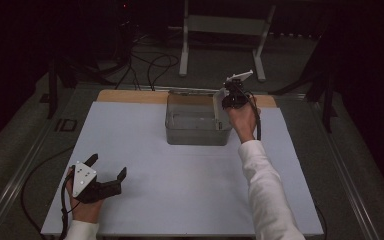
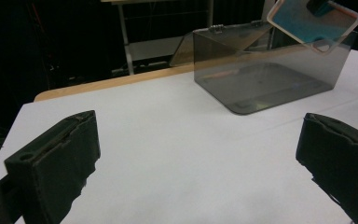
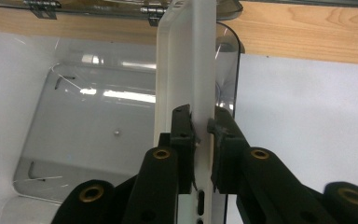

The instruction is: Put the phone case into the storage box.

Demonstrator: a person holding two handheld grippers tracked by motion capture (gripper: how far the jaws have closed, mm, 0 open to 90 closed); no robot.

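The right claw (image 3: pixel 201 125) is clamped on a white phone case (image 3: pixel 186 70), its two black jaws pinching the case across its thin edge, one pad on each flat face. In the right gripper view the case stands on edge, its long axis running straight away from the claw toward the wooden strip (image 3: pixel 307 32) at the far side of the bench. The held end carries a row of small slots, and the free end reaches over the right rim of the clear box (image 3: pixel 98 121).

In the high view the right claw (image 1: pixel 234 95) hangs above the right end of the grey see-through box (image 1: pixel 197 131), which sits on the white bench (image 1: pixel 180 175) near its far edge. Its hinged lid (image 1: pixel 192 91) is folded back behind it. The case (image 1: pixel 221 96) shows there as a pale slab beside the claw, over the box's right wall and not yet inside.

From the left gripper view the case (image 2: pixel 313 22) appears tilted, its blue inner face turned toward that camera, one corner dipping toward the box's (image 2: pixel 261 79) upper right rim; whether it touches the rim I cannot tell.

The left claw (image 1: pixel 107 172) rests low on the near left part of the bench, well apart from the box. Its jaws are spread wide with nothing between them, only bare bench surface (image 2: pixel 191 154) showing in the gap.
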